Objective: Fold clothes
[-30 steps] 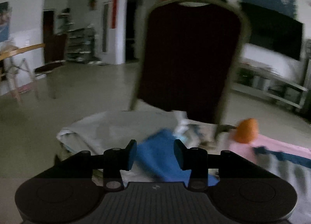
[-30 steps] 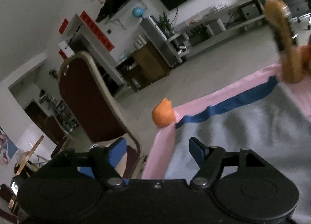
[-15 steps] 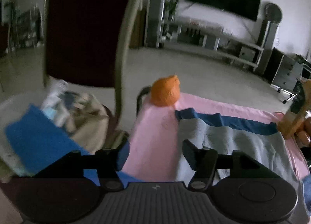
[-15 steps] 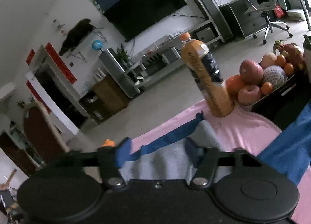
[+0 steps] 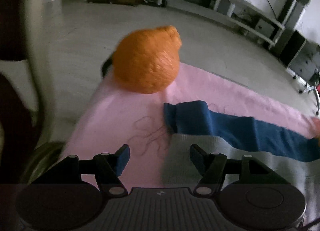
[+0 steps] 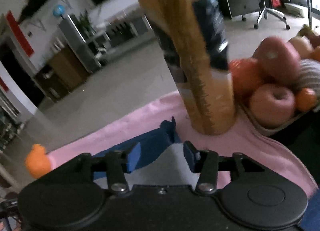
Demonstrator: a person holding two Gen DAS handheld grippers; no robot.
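Grey garment [image 5: 200,151], blue-banded, beside juice bottle [image 6: 200,80]; right gripper [image 6: 160,158] spreading, empty; risk: toppling bottle.

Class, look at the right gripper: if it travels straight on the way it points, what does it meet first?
Probably the grey garment with the blue band lying under the right gripper, whose jaws are opening. The orange drink bottle stands beyond; depth is unclear.

Orange fruit [image 5: 147,60] on pink cloth [image 5: 112,123] — grey-blue garment [image 5: 230,141] beside it.

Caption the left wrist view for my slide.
Open left gripper above grey-and-blue garment on pink cloth, near an orange.
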